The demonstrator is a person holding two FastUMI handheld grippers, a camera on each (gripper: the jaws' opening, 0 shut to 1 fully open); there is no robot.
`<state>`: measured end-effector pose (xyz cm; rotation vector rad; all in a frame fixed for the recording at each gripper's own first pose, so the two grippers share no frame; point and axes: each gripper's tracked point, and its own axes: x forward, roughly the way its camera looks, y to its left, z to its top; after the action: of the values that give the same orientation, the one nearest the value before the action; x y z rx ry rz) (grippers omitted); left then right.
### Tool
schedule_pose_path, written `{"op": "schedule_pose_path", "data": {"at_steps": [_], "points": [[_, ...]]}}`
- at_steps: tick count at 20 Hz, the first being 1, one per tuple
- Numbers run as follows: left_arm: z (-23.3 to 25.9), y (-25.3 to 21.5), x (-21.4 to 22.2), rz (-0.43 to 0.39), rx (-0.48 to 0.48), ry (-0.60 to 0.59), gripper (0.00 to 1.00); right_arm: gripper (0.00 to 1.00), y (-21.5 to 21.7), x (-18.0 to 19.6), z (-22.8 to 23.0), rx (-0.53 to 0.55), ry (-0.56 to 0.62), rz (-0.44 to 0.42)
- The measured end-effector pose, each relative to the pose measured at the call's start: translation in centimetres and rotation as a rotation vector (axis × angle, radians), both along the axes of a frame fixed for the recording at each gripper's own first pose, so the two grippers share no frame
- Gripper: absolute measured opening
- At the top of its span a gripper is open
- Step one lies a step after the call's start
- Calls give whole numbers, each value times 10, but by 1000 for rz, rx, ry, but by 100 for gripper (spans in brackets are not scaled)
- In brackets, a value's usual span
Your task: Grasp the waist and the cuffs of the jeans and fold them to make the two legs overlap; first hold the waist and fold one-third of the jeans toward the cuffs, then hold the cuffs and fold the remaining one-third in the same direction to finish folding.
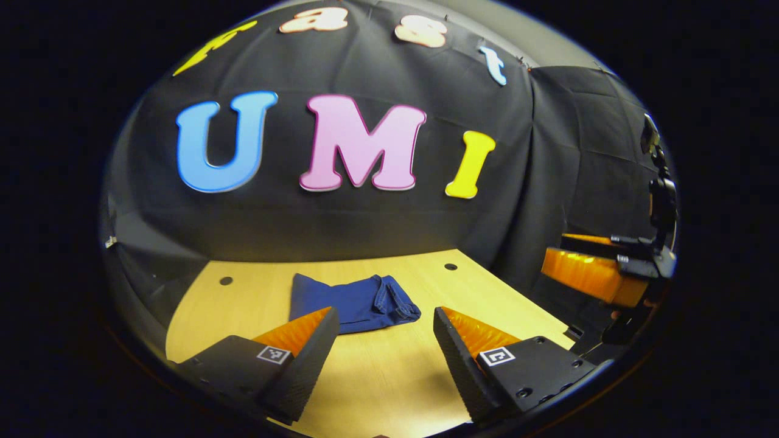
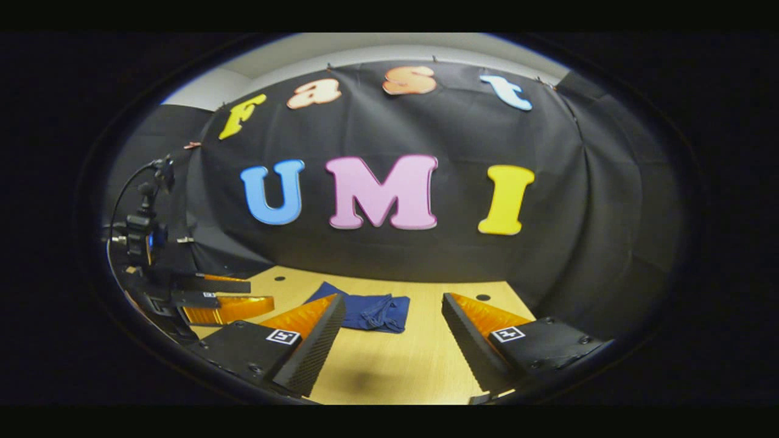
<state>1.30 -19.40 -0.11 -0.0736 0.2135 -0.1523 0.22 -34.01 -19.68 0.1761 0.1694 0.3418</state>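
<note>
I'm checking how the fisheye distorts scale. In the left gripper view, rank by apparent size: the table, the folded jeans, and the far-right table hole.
1. Table: largest.
2. Folded jeans: clearly smaller, lying on it.
3. Table hole: smallest, a tiny dot.
Fisheye and distance skew true sizes.

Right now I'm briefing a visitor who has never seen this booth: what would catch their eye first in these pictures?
First, the blue jeans, already folded into a small bundle and lying on the pale wooden table near the black cloth wall. Next, the left gripper and the right gripper, each open and held above the table short of the jeans, holding nothing. In the right gripper view the left gripper also shows at the table's left edge.
</note>
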Motion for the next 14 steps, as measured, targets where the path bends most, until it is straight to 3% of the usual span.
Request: {"op": "schedule_pose_path", "data": {"at_steps": [3, 6, 11, 12, 14], "points": [[20, 7, -44, 63, 10, -57, 96, 97, -7, -44, 40, 37, -40, -11], [52, -3, -68, 79, -47, -109, 96, 98, -19, -68, 65, 106, -65, -29], [75, -8, -67, 177, -13, -150, 97, 100, -60, -60, 76, 113, -116, -71], [81, -14, -68, 184, -25, -150, 96, 94, -66, -58, 79, 114, -115, -62], [87, -26, -65, 184, -34, -167, 96, 98, -87, -52, 82, 107, -133, -65]]}}
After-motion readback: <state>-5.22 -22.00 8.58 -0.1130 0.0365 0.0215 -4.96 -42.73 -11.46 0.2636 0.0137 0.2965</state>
